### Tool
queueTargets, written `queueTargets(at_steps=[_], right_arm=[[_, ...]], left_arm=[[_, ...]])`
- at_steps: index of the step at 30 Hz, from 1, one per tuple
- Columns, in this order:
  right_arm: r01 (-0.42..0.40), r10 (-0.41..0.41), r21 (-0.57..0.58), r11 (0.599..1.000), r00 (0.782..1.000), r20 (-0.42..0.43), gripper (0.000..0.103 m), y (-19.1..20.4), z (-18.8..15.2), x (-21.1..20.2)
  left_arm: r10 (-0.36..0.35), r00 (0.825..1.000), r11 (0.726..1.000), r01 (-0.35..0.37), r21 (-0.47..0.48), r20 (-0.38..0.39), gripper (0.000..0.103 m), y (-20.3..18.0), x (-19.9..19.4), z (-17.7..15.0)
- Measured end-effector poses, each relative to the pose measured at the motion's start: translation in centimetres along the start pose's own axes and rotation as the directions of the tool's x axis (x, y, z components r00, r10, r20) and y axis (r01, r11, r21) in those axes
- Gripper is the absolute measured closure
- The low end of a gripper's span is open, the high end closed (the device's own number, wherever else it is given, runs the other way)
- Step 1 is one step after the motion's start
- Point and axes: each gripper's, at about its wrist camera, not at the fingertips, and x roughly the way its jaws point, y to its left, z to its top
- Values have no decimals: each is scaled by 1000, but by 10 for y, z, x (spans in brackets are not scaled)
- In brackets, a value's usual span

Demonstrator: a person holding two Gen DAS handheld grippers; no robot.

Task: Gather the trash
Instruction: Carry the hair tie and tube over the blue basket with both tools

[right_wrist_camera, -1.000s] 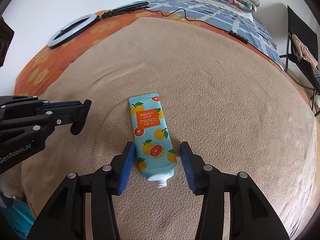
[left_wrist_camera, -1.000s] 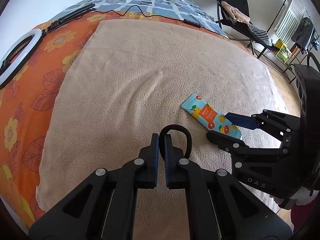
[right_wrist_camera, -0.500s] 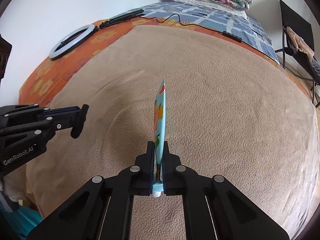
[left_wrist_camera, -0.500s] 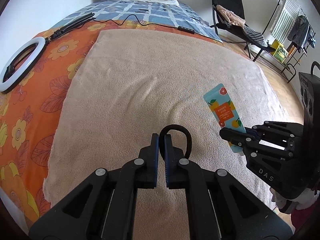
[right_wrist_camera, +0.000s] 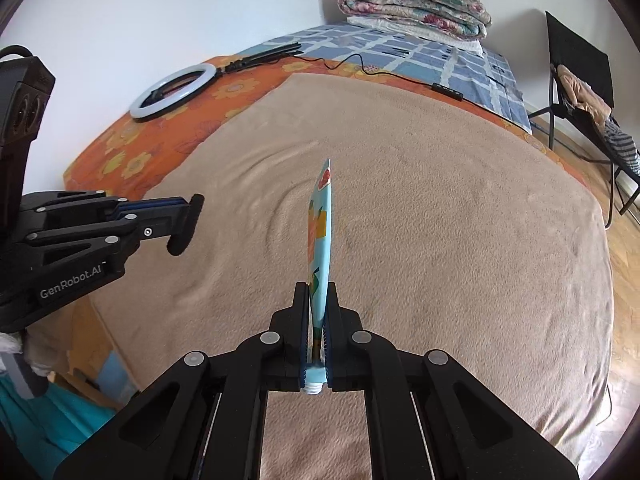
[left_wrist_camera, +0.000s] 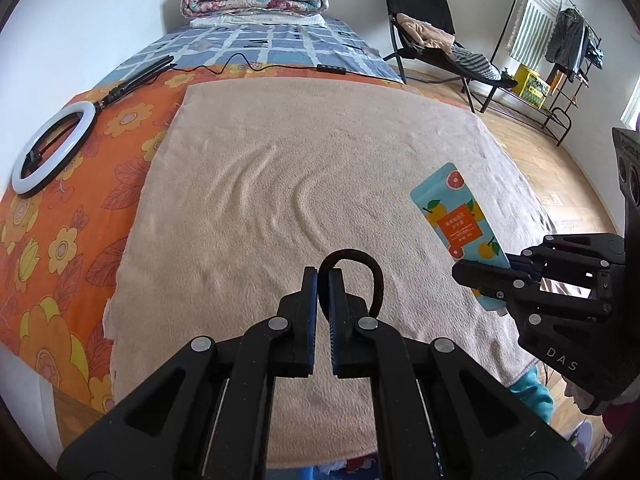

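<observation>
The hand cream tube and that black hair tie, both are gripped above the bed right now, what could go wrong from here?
1. The right gripper pinches the hand cream tube only near its uncapped neck; most of it sticks out free, so a swing could twist it loose.
2. Squeezing an open tube might push cream onto the beige blanket.
3. The left gripper holds just one edge of the black hair tie; it could slip out.

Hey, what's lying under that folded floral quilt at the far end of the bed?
Under the folded quilt lies a white pillow, on the blue checked sheet. Most of it is covered.

Glossy plastic tube [right_wrist_camera: 319, 240]; fuzzy cloth blanket [right_wrist_camera: 440, 220].
</observation>
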Motion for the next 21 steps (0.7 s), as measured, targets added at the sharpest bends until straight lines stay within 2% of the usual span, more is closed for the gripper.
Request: queueTargets(at_steps=[5,10,21], right_arm=[[-14,14,-7,1000,1000,19,98,14,-21,-27],[-27,28,-7,1000,999,34,98,29,-52,-50],[-43,42,28,999,999,22,98,49,-116,-75]], left_arm=[[-23,1000,999,22,30,2,100,-17,-23,-30],[-46,999,997,48,55,-28,100,-30,-36,-67],[-75,989,992,87,88,-131,100,-47,-35,-141]])
